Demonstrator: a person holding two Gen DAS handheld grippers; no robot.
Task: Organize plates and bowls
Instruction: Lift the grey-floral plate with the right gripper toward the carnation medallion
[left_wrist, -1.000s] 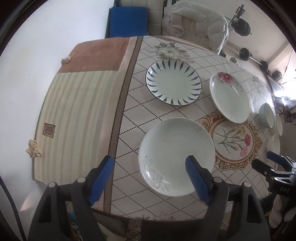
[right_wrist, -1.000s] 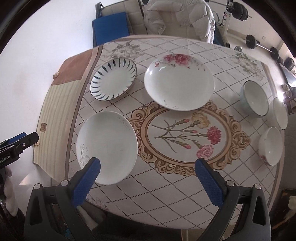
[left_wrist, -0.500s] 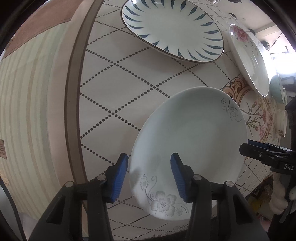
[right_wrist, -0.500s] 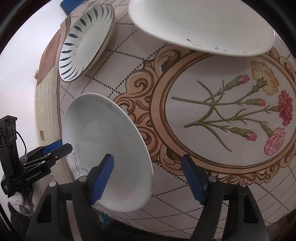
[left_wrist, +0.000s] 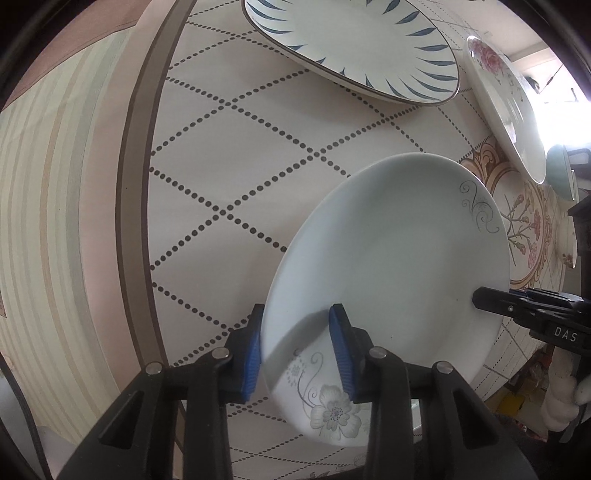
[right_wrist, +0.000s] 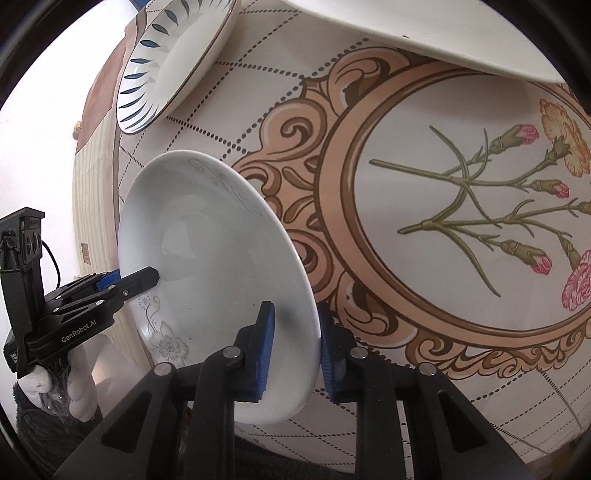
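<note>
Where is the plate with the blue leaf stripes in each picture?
Left wrist view: the blue-striped plate lies at top centre, beyond the white plate.
Right wrist view: it is at upper left, seen edge-on.
Shared landmark: the white plate, pinched by both hand-held grippers.

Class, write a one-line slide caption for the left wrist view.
Left hand-held gripper and right hand-held gripper clamp the white floral plate at opposite rims.
</note>
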